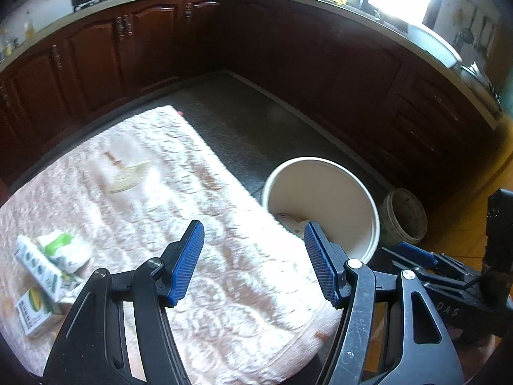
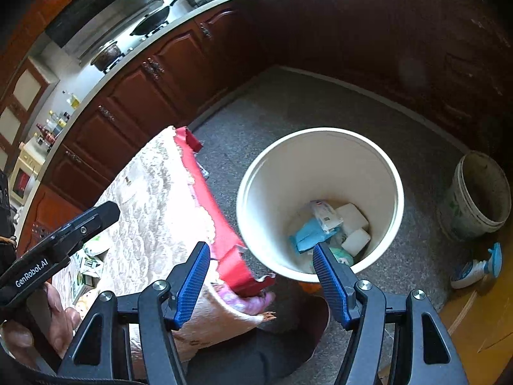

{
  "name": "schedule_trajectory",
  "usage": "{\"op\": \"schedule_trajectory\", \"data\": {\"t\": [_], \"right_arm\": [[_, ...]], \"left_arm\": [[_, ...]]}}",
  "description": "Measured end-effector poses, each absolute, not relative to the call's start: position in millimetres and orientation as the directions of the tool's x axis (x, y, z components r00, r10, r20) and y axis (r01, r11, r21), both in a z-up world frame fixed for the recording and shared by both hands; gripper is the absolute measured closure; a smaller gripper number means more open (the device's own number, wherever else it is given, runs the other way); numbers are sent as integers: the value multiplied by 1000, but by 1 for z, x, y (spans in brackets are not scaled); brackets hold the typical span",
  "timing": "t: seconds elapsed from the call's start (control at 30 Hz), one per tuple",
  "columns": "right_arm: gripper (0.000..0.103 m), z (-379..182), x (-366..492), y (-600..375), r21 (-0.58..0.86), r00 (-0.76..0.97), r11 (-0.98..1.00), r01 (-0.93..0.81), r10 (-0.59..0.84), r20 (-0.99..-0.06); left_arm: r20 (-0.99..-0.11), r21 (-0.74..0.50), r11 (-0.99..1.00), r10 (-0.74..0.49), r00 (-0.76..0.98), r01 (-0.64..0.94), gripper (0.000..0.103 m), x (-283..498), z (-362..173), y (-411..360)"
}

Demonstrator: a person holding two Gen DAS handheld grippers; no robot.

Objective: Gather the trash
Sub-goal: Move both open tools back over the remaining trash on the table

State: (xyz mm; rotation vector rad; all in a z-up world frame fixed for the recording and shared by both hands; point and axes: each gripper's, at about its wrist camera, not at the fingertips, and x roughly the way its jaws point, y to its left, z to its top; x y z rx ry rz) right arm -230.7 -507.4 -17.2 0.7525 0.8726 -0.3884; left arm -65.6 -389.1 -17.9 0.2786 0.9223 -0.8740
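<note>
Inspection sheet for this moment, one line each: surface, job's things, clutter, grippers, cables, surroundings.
Surface: table under a pale patterned cloth with red edging, beside grey floor.
Job's things: white bin on the floor by the table, holding wrappers and white blocks; cartons and a green-white packet left on the table's left part; a flat scrap farther back.
Clutter: dirty small bucket and spray bottle on the floor.
Grippers: left gripper open, empty, over the table; right gripper open, empty, above the bin's near rim.
Cables: nothing seen.
Surroundings: dark wood kitchen cabinets, counter with pans.
</note>
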Motion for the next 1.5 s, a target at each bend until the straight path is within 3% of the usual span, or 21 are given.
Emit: {"op": "schedule_trajectory", "data": {"t": [0.97, 1.43, 1.5], "right_arm": [[29, 44, -133, -366, 336, 666, 888, 314, 46, -744], [28, 20, -97, -308, 339, 603, 923, 183, 167, -780], [28, 16, -94, -304, 339, 594, 923, 179, 173, -786]], "left_arm": [[-760, -125, 845, -418, 498, 520, 39, -4, -2, -189], [-830, -176, 847, -402, 388, 502, 38, 3, -35, -106], [-832, -196, 829, -423, 359, 523, 34, -4, -41, -108]]}}
